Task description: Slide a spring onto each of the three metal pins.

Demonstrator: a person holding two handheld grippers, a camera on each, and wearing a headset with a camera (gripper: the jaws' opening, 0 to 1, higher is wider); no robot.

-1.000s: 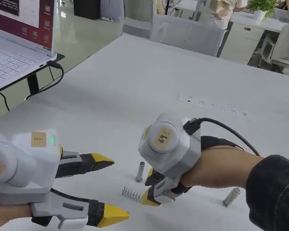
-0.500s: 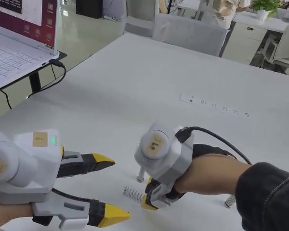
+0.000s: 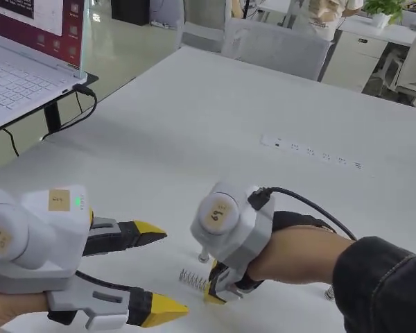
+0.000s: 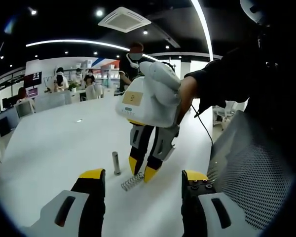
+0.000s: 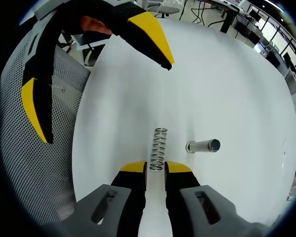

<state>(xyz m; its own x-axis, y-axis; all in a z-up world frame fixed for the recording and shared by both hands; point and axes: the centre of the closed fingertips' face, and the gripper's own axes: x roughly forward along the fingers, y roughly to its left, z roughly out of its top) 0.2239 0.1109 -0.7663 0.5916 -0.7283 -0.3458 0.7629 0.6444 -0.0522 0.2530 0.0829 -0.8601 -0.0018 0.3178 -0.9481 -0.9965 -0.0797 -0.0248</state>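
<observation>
Taking the short silver metal pin (image 4: pixel 116 163) as my marker: nearest to me, well short of it, the left gripper (image 3: pixel 165 270) hangs with its yellow-tipped jaws spread wide and nothing between them. Closer to the pin, my right gripper (image 5: pixel 156 168) points down at the white table (image 3: pixel 194 125). Its jaws are drawn narrow on either side of the near end of the small coiled steel spring (image 5: pixel 159 145), which lies flat on the table just beside the pin. I cannot tell whether the tips are pinching the coil or merely straddling it. The pin itself stands upright on the table, bare, with no spring on it. I judge this to be the pick-up of the first spring. The next move calls for a firm close on that end, a lift, tipping the coil upright, lining its bore up with the pin's top and lowering it on without toppling the pin. The left gripper is free to steady the pin. My count is two grippers, one pin and one spring for certain. A pale sliver (image 3: pixel 328 295) on the table, across my right wrist from the pin, may be a second spring but is too hidden to call. Well beyond the pin lies a row of flush sockets (image 3: pixel 308 151), and far off to its left is one open laptop (image 3: pixel 21 76).
</observation>
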